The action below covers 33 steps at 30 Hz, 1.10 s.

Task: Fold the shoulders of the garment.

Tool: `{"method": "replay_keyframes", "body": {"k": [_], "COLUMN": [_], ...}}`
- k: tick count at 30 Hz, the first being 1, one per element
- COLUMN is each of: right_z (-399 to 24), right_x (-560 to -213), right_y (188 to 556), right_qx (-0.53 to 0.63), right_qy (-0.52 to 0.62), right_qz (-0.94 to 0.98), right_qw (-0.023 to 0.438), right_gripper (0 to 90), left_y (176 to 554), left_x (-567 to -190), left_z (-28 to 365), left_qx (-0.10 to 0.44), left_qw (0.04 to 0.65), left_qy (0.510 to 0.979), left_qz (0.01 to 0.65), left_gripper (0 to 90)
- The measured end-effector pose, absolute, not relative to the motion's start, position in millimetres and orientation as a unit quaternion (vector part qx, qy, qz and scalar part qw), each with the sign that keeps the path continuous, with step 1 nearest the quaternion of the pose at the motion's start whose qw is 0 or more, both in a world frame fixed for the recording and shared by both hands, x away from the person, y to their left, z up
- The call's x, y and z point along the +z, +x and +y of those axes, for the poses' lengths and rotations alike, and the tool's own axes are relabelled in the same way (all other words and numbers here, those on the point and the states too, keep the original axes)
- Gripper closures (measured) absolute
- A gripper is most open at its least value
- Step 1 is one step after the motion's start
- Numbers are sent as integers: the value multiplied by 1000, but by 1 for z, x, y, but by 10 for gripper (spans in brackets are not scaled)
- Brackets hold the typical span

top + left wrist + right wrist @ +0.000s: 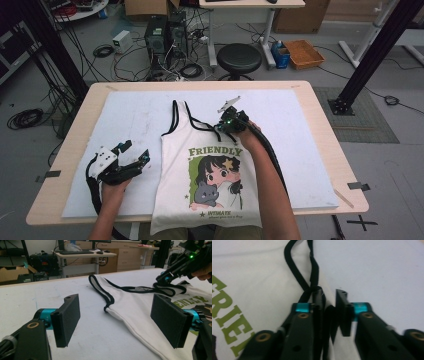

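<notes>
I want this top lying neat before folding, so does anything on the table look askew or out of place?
Yes. The white sleeveless top with black trim lies mostly flat, but its right shoulder strap is folded over onto the chest instead of lying straight like the left strap. The right hand-held gripper is shut on that strap. The hem hangs over the table's near edge.

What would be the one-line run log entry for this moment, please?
scene: white tank top flat on table | right gripper: shut on black strap | left gripper: open, empty, beside shirt edge
</notes>
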State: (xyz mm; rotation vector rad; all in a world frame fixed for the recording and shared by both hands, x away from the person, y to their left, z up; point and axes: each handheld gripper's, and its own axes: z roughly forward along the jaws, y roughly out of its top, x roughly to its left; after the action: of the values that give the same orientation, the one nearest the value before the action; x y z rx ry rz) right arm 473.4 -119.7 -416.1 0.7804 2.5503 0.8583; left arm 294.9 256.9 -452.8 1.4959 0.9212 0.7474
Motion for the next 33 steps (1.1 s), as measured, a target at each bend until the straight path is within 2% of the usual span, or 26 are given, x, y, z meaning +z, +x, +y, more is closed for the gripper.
{"method": "replay_keyframes", "body": {"k": [8,13,19,22,23,25,28,33], "right_z": [-170,-195,-199,-198,-201,-208,-209,-175], "right_x": [-396,-393,-404,-413,-414,-416,-421,-433], "right_y": [444,409,361,343,339,334,335,334], "right_qx": [373,409,430,445,458,478,468,436], "right_qy": [304,294,260,260,272,296,326,286], "right_qz": [832,805,819,825,817,797,794,834], "right_qw": [275,314,278,231,221,220,209,182], "right_gripper": [854,853,833,622,598,584,613,649], "left_y": [294,294,294,294,294,294,294,295], "left_x": [-453,-453,-453,-453,-453,-453,-453,-453], "left_z": [256,255,255,255,255,255,255,255], "left_qx": [325,324,325,327,328,328,328,324], "left_qw": [574,575,574,574,573,572,571,570], "left_qy": [641,640,640,639,640,639,640,641], "left_qz": [393,394,395,395,394,395,396,399], "left_gripper": [237,237,237,237,237,237,237,238]}}
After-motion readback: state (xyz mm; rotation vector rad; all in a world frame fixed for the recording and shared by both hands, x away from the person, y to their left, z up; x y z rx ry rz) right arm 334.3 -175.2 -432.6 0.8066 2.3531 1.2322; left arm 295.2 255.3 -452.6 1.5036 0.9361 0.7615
